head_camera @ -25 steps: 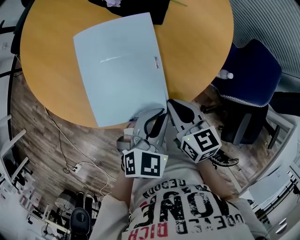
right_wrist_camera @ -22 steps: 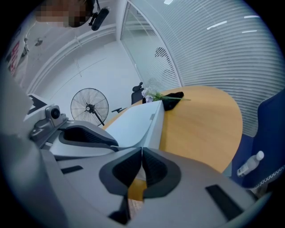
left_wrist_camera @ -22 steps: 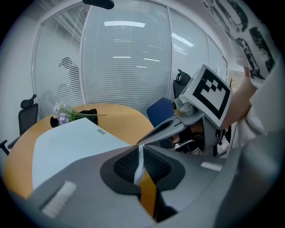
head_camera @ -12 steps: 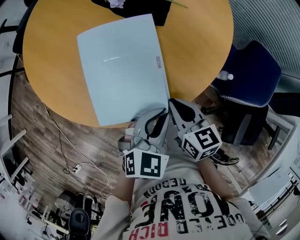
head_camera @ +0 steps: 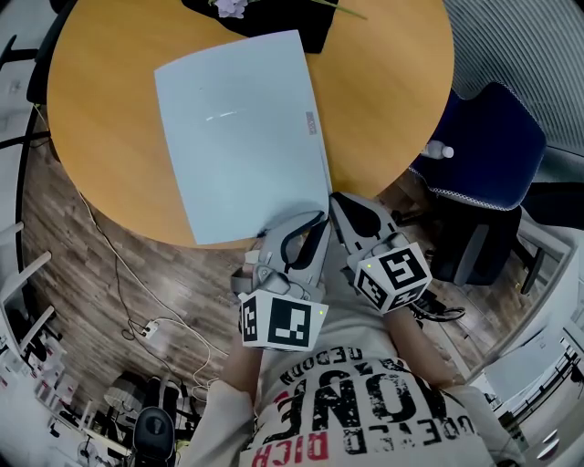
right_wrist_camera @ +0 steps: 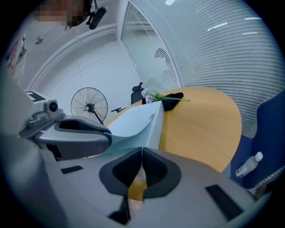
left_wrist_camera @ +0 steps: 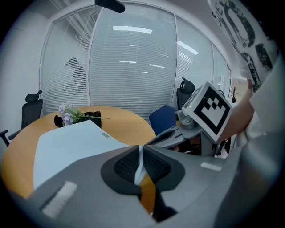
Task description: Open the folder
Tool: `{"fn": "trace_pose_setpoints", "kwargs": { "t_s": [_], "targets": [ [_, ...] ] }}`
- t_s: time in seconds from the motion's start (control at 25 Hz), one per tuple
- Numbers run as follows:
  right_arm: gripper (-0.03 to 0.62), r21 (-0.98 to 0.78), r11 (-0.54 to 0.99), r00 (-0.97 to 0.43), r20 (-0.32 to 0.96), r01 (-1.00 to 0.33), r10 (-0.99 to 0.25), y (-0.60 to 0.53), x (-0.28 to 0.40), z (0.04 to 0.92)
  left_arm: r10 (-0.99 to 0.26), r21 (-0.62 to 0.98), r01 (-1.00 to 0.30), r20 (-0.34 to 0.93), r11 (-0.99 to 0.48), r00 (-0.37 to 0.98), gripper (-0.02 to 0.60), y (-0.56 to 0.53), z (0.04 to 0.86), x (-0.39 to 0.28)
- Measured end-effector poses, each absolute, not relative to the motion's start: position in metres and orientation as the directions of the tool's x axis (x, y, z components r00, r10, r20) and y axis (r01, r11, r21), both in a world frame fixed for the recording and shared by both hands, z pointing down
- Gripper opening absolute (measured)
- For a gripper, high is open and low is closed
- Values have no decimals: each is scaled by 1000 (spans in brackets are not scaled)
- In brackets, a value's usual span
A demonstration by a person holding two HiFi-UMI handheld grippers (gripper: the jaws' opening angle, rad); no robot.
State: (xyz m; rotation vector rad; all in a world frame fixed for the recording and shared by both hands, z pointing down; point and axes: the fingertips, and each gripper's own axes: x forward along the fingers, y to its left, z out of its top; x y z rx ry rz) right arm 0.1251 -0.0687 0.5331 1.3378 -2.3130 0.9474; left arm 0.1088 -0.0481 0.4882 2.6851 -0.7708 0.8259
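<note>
A pale blue folder (head_camera: 242, 128) lies shut on the round wooden table (head_camera: 100, 109), its near edge over the table's rim. My left gripper (head_camera: 272, 228) is at the folder's near right corner. Its jaws are closing, and the pads (left_wrist_camera: 127, 162) pinch a thin pale sheet, the folder's cover (left_wrist_camera: 71, 142), which curls up a little there. My right gripper (head_camera: 336, 196) sits right beside it at the same corner. Its pads (right_wrist_camera: 153, 167) are pressed together, and I see no sheet between them. The folder's edge (right_wrist_camera: 133, 122) runs up to that tip.
Purple flowers on a black cloth (head_camera: 246, 9) lie at the table's far side. A blue chair (head_camera: 493, 137) with a plastic bottle (head_camera: 440, 147) on it stands to the right. Cables and a socket strip (head_camera: 146, 324) lie on the wooden floor at left. A standing fan (right_wrist_camera: 89, 107) is behind.
The head view has drifted slightly. Both grippers stay at the folder's near right corner, and the folder has not visibly moved on the table.
</note>
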Motion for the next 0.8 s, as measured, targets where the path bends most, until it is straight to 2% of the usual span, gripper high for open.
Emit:
{"fn": "trace_pose_setpoints", "kwargs": {
  "t_s": [0.8],
  "targets": [
    [14,-377,348,-511,559,-858,-653,-69,122,533,-427,73,-554,555,-829,713,29,-51,480,104]
  ]
}}
